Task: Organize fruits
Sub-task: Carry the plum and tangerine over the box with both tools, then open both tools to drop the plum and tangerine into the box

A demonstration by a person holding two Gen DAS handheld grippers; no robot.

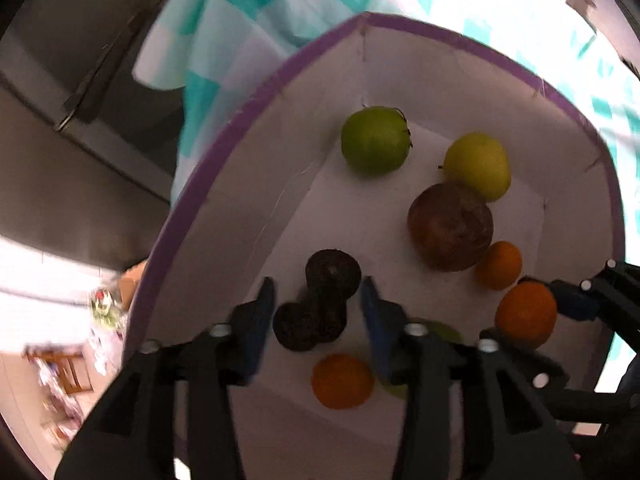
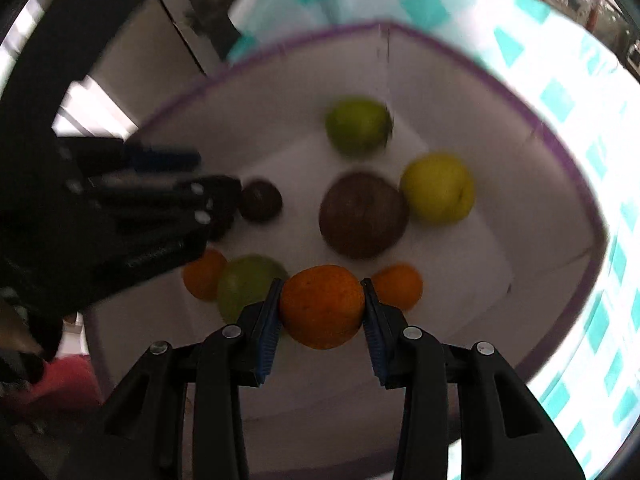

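A: In the left wrist view, which step is it?

B: The left gripper (image 1: pixel 318 312) hangs over the white box (image 1: pixel 256 92) with its fingers released. Two dark avocados (image 1: pixel 320 304) lie in the gap, on the box floor or just above it; the pads do not press them. I judge they are just let go, so this hand should next lift clear.

A: And the right wrist view?

B: The right gripper (image 2: pixel 322 308) is clenched on an orange (image 2: pixel 322 306), held above the box (image 2: pixel 560 152). The next move, I think, is to lower and release it.

A: What is in the box?

B: A green apple (image 2: pixel 358 126), a yellow apple (image 2: pixel 438 188), a brown round fruit (image 2: pixel 362 216), two small oranges (image 2: pixel 398 286) and a second green fruit (image 2: pixel 248 284).
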